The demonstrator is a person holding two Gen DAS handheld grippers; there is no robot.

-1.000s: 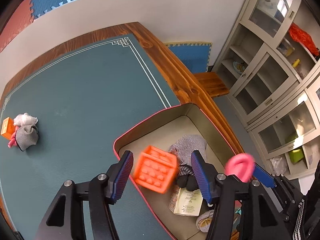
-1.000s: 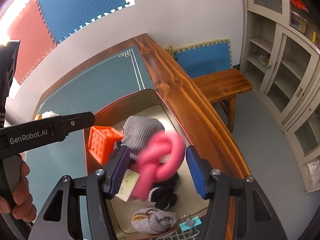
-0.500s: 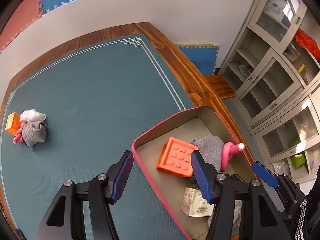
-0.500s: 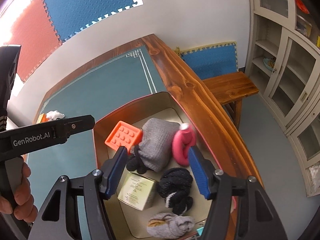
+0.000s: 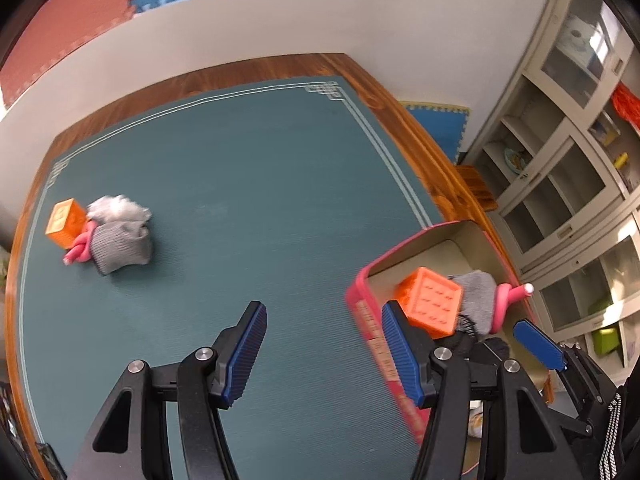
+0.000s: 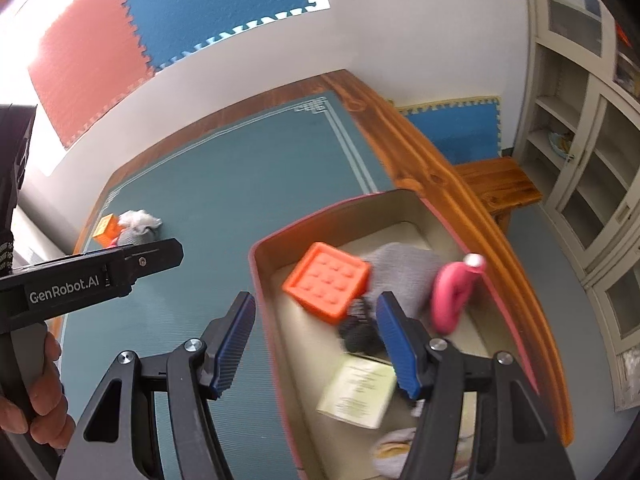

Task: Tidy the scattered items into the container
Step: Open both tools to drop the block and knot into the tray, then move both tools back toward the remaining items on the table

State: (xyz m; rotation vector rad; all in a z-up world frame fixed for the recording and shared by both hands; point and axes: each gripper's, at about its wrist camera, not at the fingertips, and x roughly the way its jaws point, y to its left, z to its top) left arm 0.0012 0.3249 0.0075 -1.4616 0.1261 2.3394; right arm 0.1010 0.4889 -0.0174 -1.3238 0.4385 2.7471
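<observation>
A pink-rimmed container [image 6: 256,264] [image 5: 362,280] sits at the table's right edge. Inside lie an orange block [image 6: 326,282] [image 5: 430,300], a grey sock [image 6: 404,268], a pink knotted toy [image 6: 452,296] [image 5: 506,300], a dark bundle [image 6: 358,334] and a pale booklet [image 6: 358,390]. Far left on the mat lie another orange block [image 5: 66,222], a pink toy [image 5: 78,250], a grey sock [image 5: 120,246] and a white tuft [image 5: 118,210]. My left gripper [image 5: 324,354] is open and empty over the mat beside the container. My right gripper [image 6: 314,344] is open and empty over the container's left rim.
A teal mat [image 5: 240,200] covers the wooden table [image 6: 420,160]. A wooden bench [image 6: 500,184] and glass-door cabinets [image 5: 568,160] stand to the right. The left gripper's body and the hand holding it [image 6: 44,396] show in the right wrist view.
The orange block and the pink toy dropped from the grippers into the container. Both grippers have pulled back and swung left, away from the container.
</observation>
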